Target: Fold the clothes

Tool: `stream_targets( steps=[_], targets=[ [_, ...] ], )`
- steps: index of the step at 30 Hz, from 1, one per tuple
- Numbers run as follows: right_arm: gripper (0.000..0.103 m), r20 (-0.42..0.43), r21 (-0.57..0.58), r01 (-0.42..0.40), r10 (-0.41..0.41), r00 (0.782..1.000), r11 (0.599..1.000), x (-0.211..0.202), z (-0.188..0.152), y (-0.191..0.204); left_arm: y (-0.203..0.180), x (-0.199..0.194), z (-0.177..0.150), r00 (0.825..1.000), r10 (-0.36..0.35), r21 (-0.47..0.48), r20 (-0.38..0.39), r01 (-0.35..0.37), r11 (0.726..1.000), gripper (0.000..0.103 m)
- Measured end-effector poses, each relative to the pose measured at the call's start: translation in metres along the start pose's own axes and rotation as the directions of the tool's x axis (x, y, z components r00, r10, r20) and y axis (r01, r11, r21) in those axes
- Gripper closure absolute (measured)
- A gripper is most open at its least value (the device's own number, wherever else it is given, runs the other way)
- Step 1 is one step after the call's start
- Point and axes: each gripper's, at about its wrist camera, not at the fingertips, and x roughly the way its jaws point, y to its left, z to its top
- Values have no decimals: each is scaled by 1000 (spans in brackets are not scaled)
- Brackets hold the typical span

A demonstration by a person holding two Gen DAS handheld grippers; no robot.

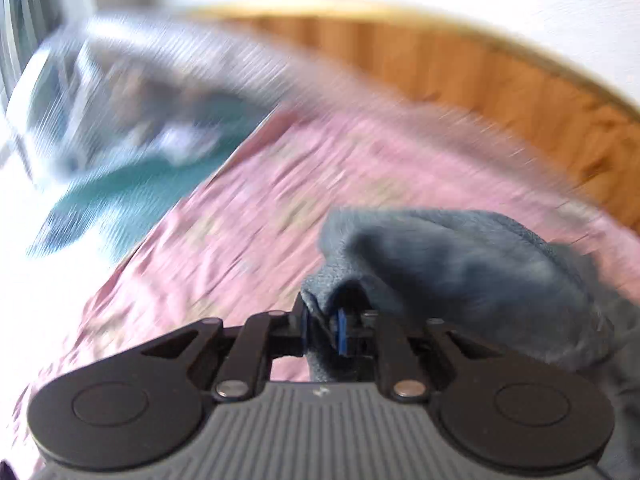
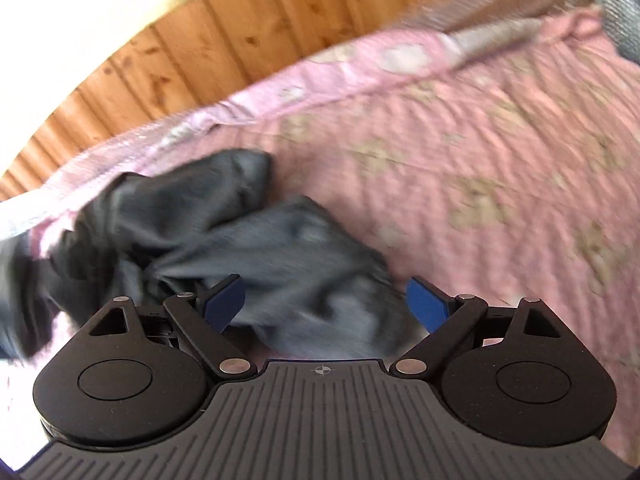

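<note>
Left wrist view: left gripper point(image 1: 323, 326) is pinching grey garment point(image 1: 460, 276), no readable label. Right gripper point(image 2: 326, 304) is gaping wide over it on pink quilt point(image 2: 480, 152).

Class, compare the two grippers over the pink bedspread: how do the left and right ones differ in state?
The left gripper has its jaws nearly closed, pinching the crumpled dark grey garment; the right gripper has its jaws wide apart, gripping nothing. The left view is heavily blurred, the right less so. Both are black with blue pads, above the pink quilted bedspread.

blurred bedspread point(image 1: 248, 216) (left wrist view)
</note>
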Motion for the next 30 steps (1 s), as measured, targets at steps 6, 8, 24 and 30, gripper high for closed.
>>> stream_targets(
  steps=[6,8,24,30],
  targets=[
    [8,-24,-154,-50,46,999,987,47,21,60,19,-5,-40,999,-22,36,-26,22,999,31],
    [8,-33,-158,-29,24,999,987,73,33,70,1,-3,-51,998,-54,80,-34,57,995,30],
    [101,-277,-390,-608,542,794,691,-44,-27,126,-28,-25,-30,985,-167,70,53,163,984,26],
    [83,-419,-294,-482,342,841,826,-18,-108,68,-98,-25,-31,955,-296,203,-10,292,935,23]
  ],
)
